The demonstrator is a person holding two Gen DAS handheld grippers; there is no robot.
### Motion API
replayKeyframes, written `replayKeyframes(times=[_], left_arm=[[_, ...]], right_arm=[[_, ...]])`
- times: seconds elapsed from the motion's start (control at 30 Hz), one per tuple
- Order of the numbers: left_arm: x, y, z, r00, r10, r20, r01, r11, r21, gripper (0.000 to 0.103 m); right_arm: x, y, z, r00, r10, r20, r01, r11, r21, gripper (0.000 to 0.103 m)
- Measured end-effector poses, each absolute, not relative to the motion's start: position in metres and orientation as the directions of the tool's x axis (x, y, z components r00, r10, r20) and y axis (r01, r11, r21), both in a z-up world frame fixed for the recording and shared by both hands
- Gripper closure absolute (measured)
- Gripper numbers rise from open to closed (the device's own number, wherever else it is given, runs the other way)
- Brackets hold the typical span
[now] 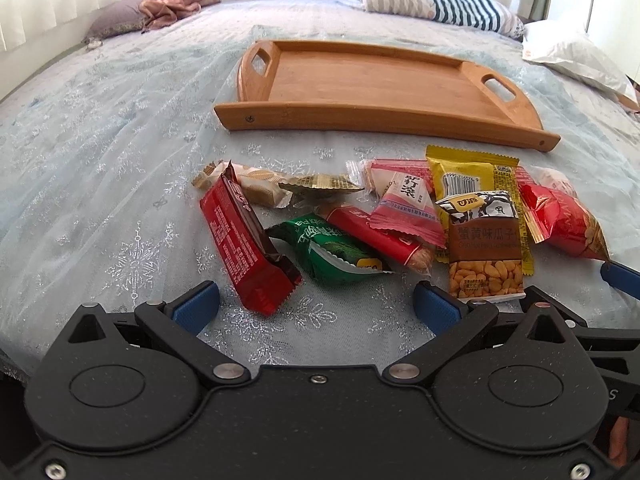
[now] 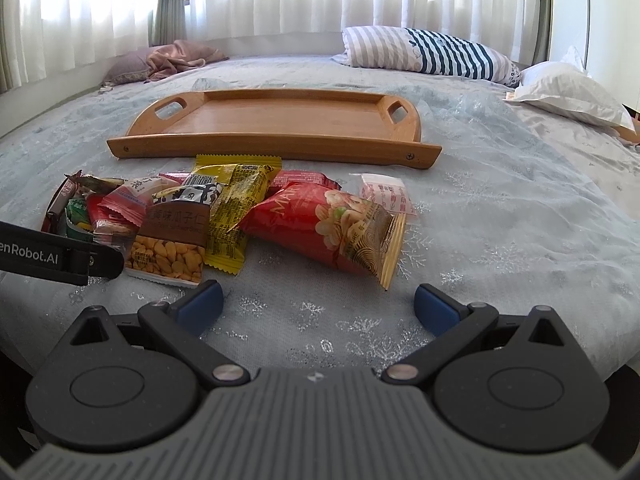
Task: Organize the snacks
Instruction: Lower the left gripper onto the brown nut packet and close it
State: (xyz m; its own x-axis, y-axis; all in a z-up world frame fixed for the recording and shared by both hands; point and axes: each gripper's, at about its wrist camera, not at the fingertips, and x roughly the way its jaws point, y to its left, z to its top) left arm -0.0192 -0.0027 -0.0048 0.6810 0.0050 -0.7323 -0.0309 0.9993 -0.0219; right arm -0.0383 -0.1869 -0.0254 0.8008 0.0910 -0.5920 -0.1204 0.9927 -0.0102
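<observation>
A wooden tray (image 1: pixel 400 120) (image 2: pixel 280 148) lies empty on the bed beyond a heap of snack packets. The heap holds a long red bar (image 1: pixel 244 240), a green packet (image 1: pixel 336 254), a brown seed packet (image 1: pixel 484 248) (image 2: pixel 176 236), a yellow packet (image 1: pixel 468 172) (image 2: pixel 236 204) and a red nut bag (image 1: pixel 568 220) (image 2: pixel 332 228). My left gripper (image 1: pixel 316 304) is open just short of the red bar and the green packet, with nothing between its fingers. My right gripper (image 2: pixel 318 304) is open in front of the red nut bag, also holding nothing.
The bed is covered by a pale blue snowflake spread (image 1: pixel 100 160). A striped pillow (image 2: pixel 432 54), a white pillow (image 2: pixel 568 92) and a pink cloth on a mauve pillow (image 2: pixel 172 60) lie at the far side, under curtained windows. The left gripper's black body (image 2: pixel 60 256) juts in from the left.
</observation>
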Motion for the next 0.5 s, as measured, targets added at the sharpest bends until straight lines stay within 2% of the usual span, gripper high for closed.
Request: replayKeyframes(times=[0.17, 0.27, 0.5], left_arm=[[-0.022, -0.003, -0.001, 0.692, 0.006, -0.722, -0.034, 0.999, -0.024, 0.0], [-0.024, -0.004, 0.004, 0.703, -0.003, -0.712, -0.025, 0.999, -0.03, 0.005], [-0.037, -0.014, 0.026, 0.811, 0.0, -0.586, 0.013, 1.0, 0.018, 0.008]], right_arm=[[-0.039, -0.195, -0.021, 0.81, 0.13, -0.572, -0.136, 0.99, 0.032, 0.0], [-0.043, -0.201, -0.018, 0.827, 0.148, -0.542, -0.133, 0.989, 0.067, 0.0], [-0.051, -0.21, -0.004, 0.892, 0.135, -0.431, -0.108, 0.99, 0.086, 0.0]])
